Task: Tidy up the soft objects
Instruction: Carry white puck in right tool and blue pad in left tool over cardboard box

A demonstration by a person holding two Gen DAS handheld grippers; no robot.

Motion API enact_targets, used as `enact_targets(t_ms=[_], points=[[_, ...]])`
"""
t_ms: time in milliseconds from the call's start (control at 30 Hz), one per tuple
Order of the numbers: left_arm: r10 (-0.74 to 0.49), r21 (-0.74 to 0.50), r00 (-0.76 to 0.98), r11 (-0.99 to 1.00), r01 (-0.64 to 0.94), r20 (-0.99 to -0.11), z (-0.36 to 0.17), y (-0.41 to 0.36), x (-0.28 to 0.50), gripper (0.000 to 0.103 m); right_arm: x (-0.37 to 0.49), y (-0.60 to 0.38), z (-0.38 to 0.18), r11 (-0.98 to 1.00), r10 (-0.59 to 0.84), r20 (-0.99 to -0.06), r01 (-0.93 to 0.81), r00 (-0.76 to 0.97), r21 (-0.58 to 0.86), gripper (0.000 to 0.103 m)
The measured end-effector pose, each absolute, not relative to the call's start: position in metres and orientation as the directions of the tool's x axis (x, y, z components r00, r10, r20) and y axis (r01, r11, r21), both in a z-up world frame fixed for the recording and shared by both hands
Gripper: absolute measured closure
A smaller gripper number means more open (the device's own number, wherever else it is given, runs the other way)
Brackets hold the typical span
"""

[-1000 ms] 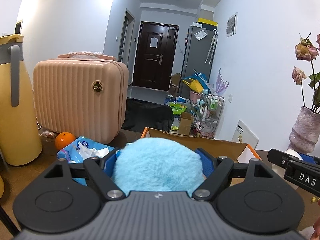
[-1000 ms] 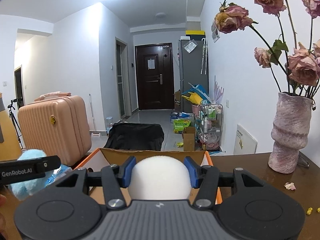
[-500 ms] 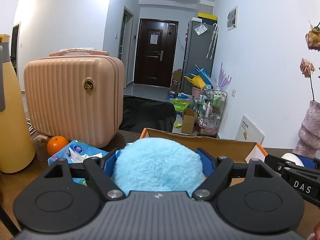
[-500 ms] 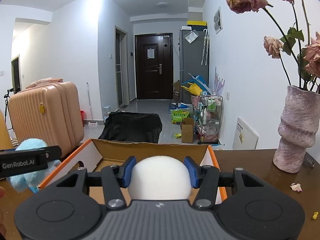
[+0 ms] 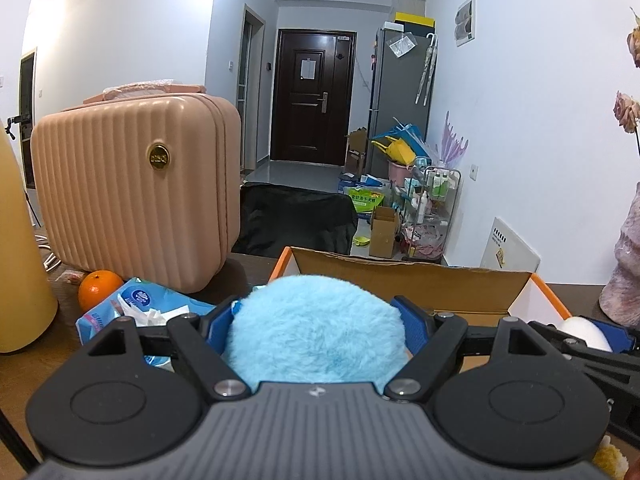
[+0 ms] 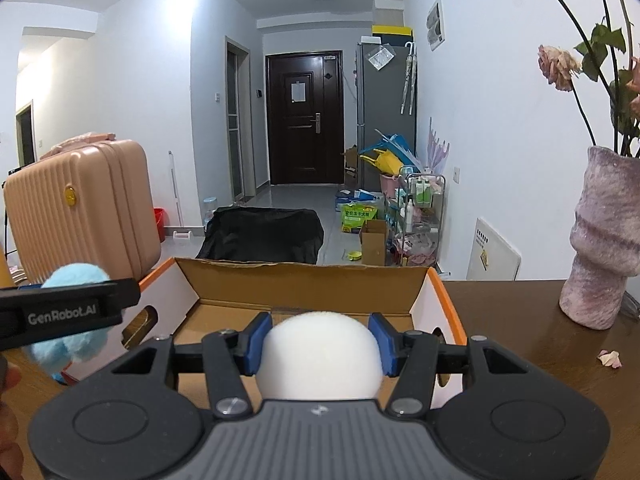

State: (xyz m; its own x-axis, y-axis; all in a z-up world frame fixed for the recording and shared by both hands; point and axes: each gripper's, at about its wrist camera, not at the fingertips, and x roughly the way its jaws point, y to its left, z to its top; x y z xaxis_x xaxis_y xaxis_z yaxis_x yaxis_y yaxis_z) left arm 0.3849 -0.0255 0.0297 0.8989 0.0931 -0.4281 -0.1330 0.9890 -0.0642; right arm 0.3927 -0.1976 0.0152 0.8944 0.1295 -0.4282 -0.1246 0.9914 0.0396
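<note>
fluffy ball is baby blue, foam ball plain white. box is brown cardboard with orange edges. ribbed peachy-pink suitcase, orange fruit, mottled pinkish vase, dark brown worktop.

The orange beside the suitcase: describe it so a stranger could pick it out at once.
Start at the big ribbed pink suitcase standing on the brown table. At its lower left corner, next to the blue pack of tissues, sits the orange. It is the only small, round, bright orange thing there; the tall yellow jug to its left is far bigger and paler.
</note>
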Motion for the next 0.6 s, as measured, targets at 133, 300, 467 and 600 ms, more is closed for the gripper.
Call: enact_targets(t_ms=[133, 300, 467, 600], points=[[0.1, -0.059, 0.9, 0.989, -0.138, -0.425, 0.024, -0.026, 0.389, 0.021, 0.396, -0.197, 0.009, 0.994, 0.108, -0.428, -0.101, 0.897, 0.039, 0.051], [0.109, -0.043, 0.898, 0.989, -0.141, -0.427, 0.017, -0.027, 0.394, 0.021, 0.402, -0.197, 0.001, 0.997, 0.077, -0.439, -0.07, 0.895, 0.031, 0.05], [0.128, -0.008, 0.897, 0.989, -0.144, -0.423, 0.011, -0.032, 0.397, 0.021, 0.403, -0.194, -0.005, 0.998, 0.056, -0.448, -0.058, 0.892, 0.009, 0.05], [0.127, -0.014, 0.896, 0.989, -0.147, -0.426, 0.009, -0.03, 0.399, 0.019, 0.403, -0.192, -0.008, 0.999, 0.045, -0.451, -0.054, 0.891, -0.006, 0.049]])
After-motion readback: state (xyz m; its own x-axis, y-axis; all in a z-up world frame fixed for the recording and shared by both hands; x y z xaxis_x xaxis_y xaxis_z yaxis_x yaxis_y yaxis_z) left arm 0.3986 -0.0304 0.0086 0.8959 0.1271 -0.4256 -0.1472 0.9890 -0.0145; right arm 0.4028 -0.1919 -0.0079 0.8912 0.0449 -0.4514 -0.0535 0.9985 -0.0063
